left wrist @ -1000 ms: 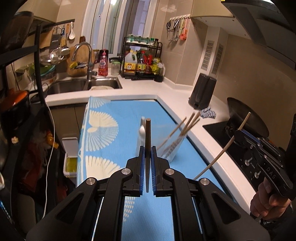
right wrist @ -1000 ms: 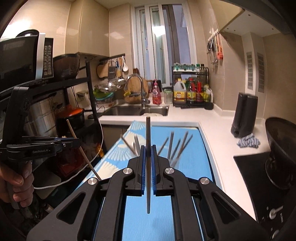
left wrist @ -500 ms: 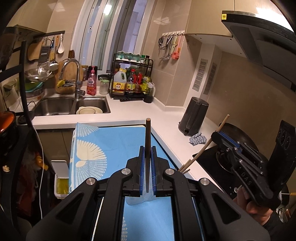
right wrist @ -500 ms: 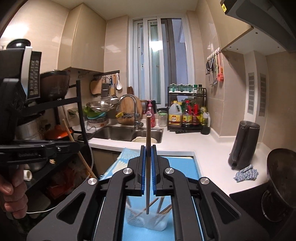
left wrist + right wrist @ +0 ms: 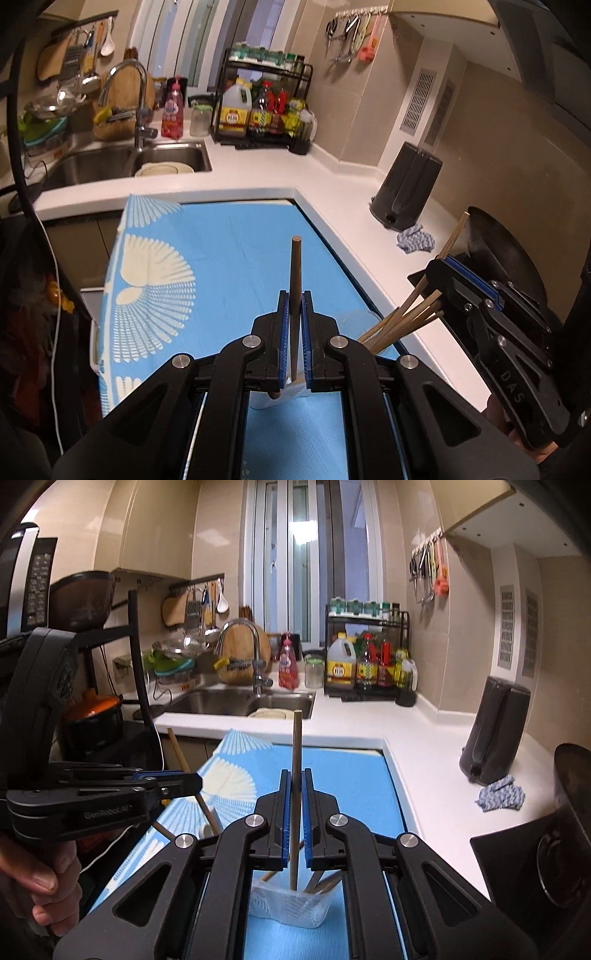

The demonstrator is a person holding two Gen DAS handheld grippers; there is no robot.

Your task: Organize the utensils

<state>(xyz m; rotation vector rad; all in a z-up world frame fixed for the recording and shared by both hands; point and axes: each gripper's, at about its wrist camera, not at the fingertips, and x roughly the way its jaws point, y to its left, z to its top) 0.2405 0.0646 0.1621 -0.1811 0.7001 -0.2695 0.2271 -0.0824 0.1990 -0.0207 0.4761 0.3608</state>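
- The left gripper has its jaws clamped on a dark brown chopstick that stands upright between the blue pads.
- The right gripper pinches a lighter wooden chopstick, its lower tip inside the clear plastic container.
- That container holds several more chopsticks and stands on the blue patterned mat, beside the white countertop.

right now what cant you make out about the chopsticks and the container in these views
- Left wrist view: the clear container is almost wholly hidden behind the left gripper.
- Right wrist view: the count of loose chopsticks inside is unclear; the right gripper covers them.
- Either view: whether the dark chopstick or the pale chopstick touches the container's bottom.
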